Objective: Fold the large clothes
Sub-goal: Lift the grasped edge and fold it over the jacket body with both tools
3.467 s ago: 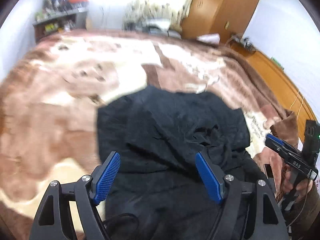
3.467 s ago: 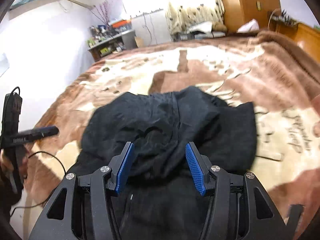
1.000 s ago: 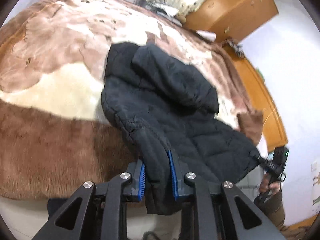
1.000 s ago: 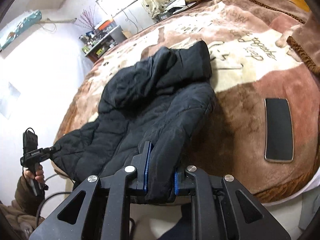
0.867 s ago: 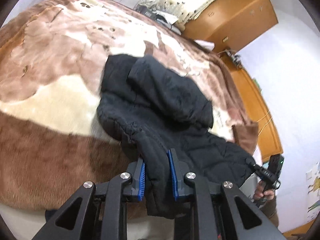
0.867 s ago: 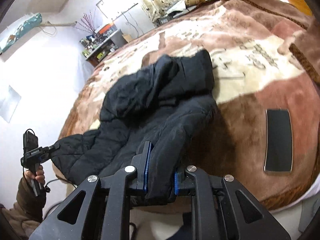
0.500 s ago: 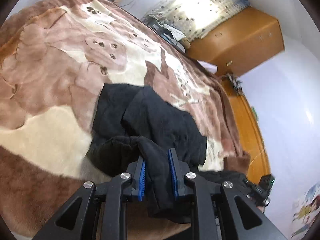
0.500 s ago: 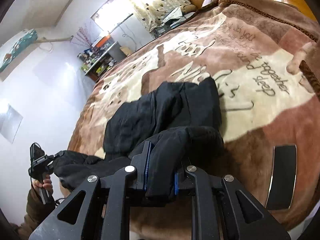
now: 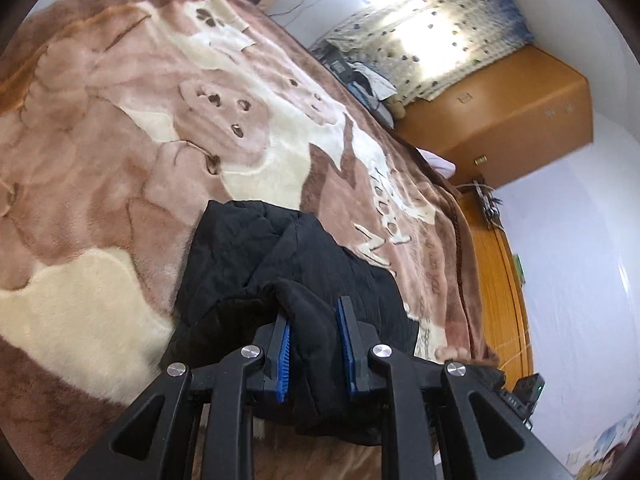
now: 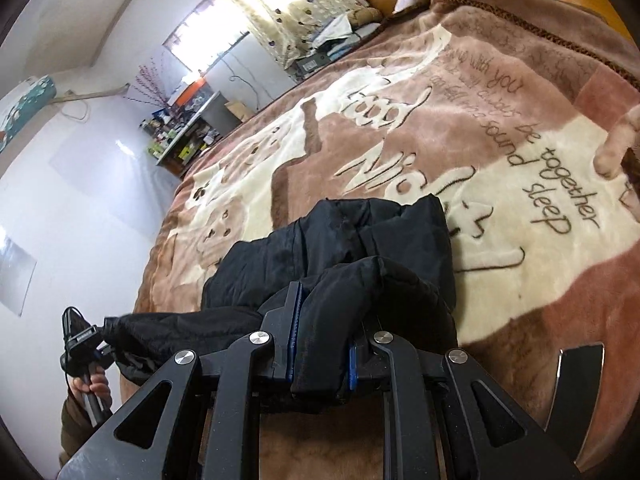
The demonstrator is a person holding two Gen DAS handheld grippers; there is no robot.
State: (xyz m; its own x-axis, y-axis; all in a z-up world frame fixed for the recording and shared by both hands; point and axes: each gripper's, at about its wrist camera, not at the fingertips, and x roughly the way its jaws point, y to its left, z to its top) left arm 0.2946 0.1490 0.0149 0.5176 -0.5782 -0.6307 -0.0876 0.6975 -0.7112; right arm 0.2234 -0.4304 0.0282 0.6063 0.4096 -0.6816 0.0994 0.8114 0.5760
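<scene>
A black quilted jacket (image 9: 288,256) lies on a brown and cream blanket (image 9: 120,128); it also shows in the right wrist view (image 10: 360,232). My left gripper (image 9: 314,344) is shut on one corner of the jacket's near hem and holds it raised above the bed. My right gripper (image 10: 320,340) is shut on the other corner of the hem. The hem hangs stretched between the two grippers, over the far part of the jacket. The left gripper also shows in the right wrist view (image 10: 86,340), held in a hand.
The blanket (image 10: 500,140) covers the whole bed. A dark flat phone (image 10: 580,380) lies on the bed at the near right. A wooden wardrobe (image 9: 500,112) and a curtained window (image 9: 432,40) stand beyond the bed. A cluttered shelf (image 10: 180,136) stands by the far wall.
Both grippers have lifted the jacket's near hem and carried it forward over the far part. The jacket's spread body has bunched and doubled up.
</scene>
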